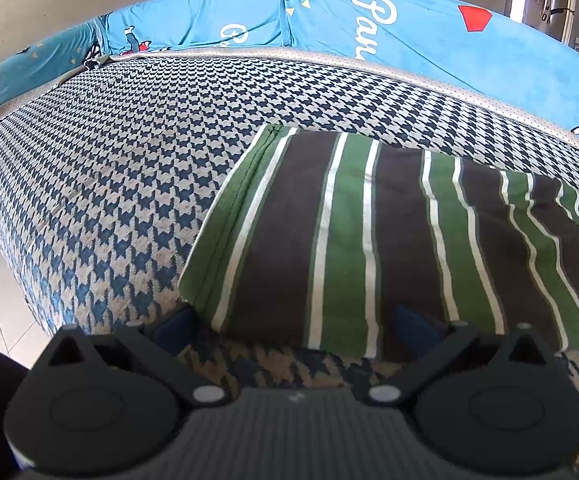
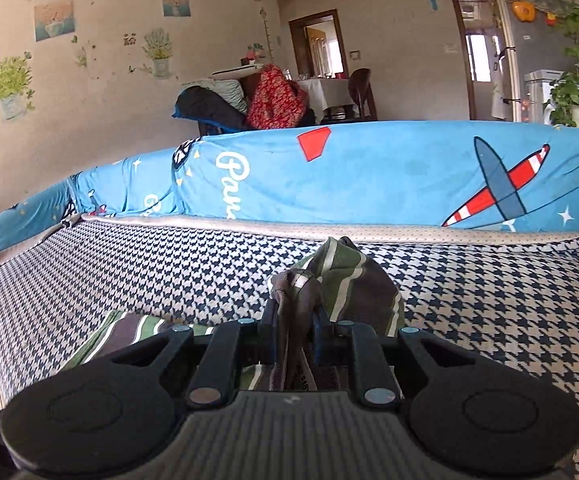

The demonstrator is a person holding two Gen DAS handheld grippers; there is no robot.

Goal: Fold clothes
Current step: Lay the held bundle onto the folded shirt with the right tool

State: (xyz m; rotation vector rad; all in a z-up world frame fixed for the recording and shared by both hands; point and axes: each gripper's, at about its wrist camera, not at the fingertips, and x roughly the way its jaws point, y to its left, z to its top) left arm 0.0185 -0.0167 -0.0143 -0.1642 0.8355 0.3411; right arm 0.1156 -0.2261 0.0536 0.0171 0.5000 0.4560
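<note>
The striped shirt point(image 1: 369, 236), green, dark brown and white, lies on the houndstooth sofa seat point(image 1: 129, 168), with the blue printed backrest cover point(image 1: 409, 40) behind it at twelve o'clock. In the left wrist view the garment fills the centre and the three o'clock side, its hemmed edge running toward ten o'clock.

The left tongs point(image 1: 295, 324) stand wide, one blue pad off the cloth at the seven o'clock corner and the other under or against the near edge of the shirt; whether they press on it cannot be told. The right tongs point(image 2: 295, 332) are narrow and clamped on a bunched fold of the same shirt point(image 2: 341, 284), lifted clear of the seat so the fabric peaks at twelve o'clock above the fingers. The flat part of the garment shows at nine o'clock in that view.

The step in hand looks like a fold-over: one end raised by the right, the body resting near the left. The next move calls for carrying the raised end across the flat part, keeping the edges square, then laying it down and letting go without dragging the lower layer.
</note>
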